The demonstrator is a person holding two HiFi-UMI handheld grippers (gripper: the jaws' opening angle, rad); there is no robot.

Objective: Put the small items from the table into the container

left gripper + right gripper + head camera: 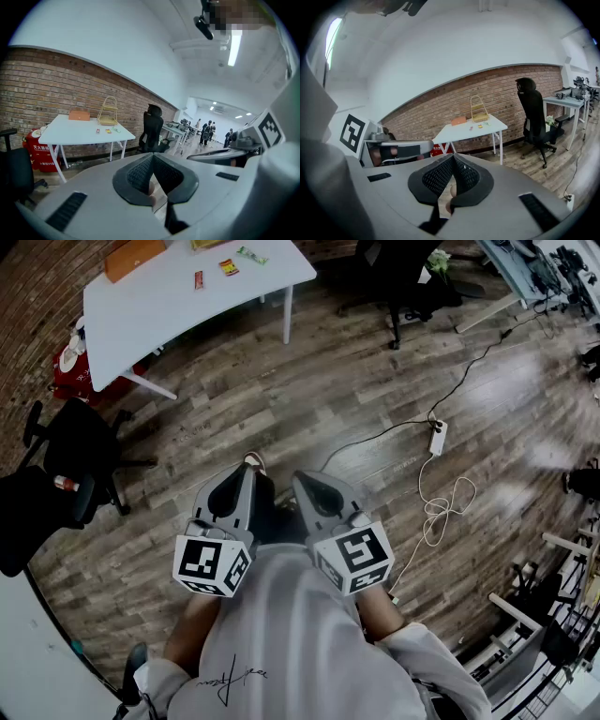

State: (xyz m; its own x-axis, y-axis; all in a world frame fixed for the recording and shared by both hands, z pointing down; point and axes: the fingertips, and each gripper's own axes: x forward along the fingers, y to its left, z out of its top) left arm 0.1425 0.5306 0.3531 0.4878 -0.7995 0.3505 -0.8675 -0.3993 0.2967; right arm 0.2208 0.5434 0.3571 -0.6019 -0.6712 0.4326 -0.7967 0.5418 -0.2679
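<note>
Left gripper (249, 469) and right gripper (303, 478), low centre, are both clenched on nothing; the small items (228, 266) lie on the white table (141, 324) at upper left, near the wire basket (479, 116)

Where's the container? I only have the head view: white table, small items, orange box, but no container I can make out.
Observer: A wire basket stands at the back of the white table, next to the orange box. Your view crops it.
Operator: Are the jaws holding anything?
Observer: No. The left gripper shows its jaws together in its own view, with nothing between them. The right gripper shows the same.
Operator: Anyone near the table?
Observer: Nobody near it. The left gripper view shows people far down the room.
</note>
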